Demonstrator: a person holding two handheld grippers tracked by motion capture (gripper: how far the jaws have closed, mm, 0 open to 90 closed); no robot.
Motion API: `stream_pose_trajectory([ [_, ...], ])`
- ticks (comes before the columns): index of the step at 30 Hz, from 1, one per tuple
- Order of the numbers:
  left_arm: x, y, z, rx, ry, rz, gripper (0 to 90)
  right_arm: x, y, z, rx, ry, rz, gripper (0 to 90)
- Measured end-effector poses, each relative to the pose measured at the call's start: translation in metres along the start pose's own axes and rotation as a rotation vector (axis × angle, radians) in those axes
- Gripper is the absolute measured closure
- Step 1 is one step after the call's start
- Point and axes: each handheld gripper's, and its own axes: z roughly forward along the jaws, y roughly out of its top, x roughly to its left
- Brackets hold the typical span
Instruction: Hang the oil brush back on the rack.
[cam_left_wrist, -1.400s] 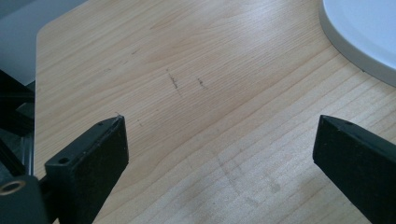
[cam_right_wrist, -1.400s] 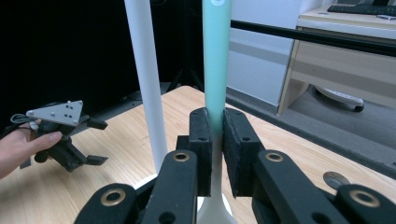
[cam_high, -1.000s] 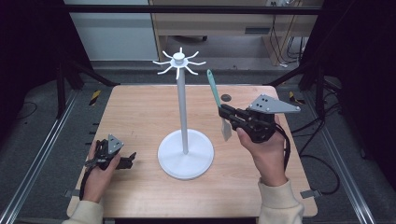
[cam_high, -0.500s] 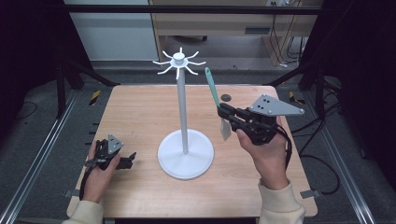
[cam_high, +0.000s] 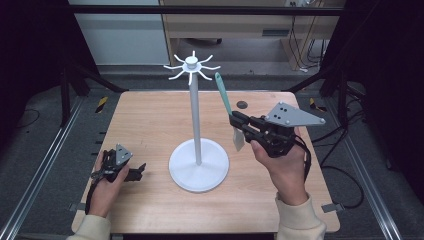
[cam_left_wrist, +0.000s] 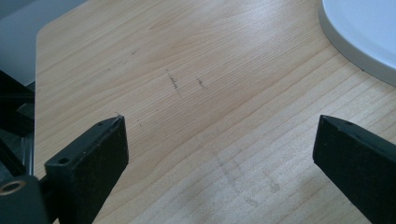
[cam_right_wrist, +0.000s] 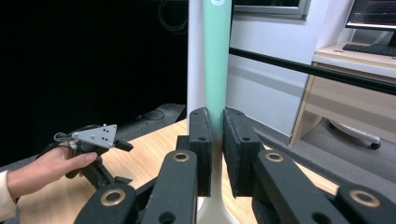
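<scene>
A white stand with a tall pole (cam_high: 195, 115), round base (cam_high: 198, 167) and hooked arms at the top (cam_high: 191, 64) rises from the middle of the wooden table (cam_high: 150, 120). My right gripper (cam_high: 235, 120), held up to the right of the pole, is shut on a spatula's green handle (cam_high: 223, 95); its white blade (cam_high: 238, 141) hangs below the jaws. In the right gripper view the handle (cam_right_wrist: 216, 56) stands upright between the pads (cam_right_wrist: 201, 140), just in front of the pole (cam_right_wrist: 196, 51). My left gripper (cam_high: 139, 170) rests on the table at the front left, open and empty (cam_left_wrist: 219, 140).
A small dark round mark or disc (cam_high: 242, 104) lies on the table behind the right gripper. Yellow-black tools lie on the floor past the back corners (cam_high: 101, 103). The stand's base edge (cam_left_wrist: 364, 32) is near the left gripper's right jaw.
The right gripper with the spatula has crept slightly left, toward the pole. The left hand has stayed put.
</scene>
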Motion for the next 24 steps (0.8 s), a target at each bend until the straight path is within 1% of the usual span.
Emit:
stream_pose_trajectory([
  [9, 0.0, 0.0, 0.0, 0.0, -0.001, 0.0, 3.0, 0.003, 0.001, 0.001, 0.003, 0.01, -0.009, 82.3],
  [24, -0.001, 0.0, 0.001, 0.005, 0.0, 0.008, 2.9, 0.007, 0.001, 0.01, 0.025, 0.016, -0.018, 82.3],
])
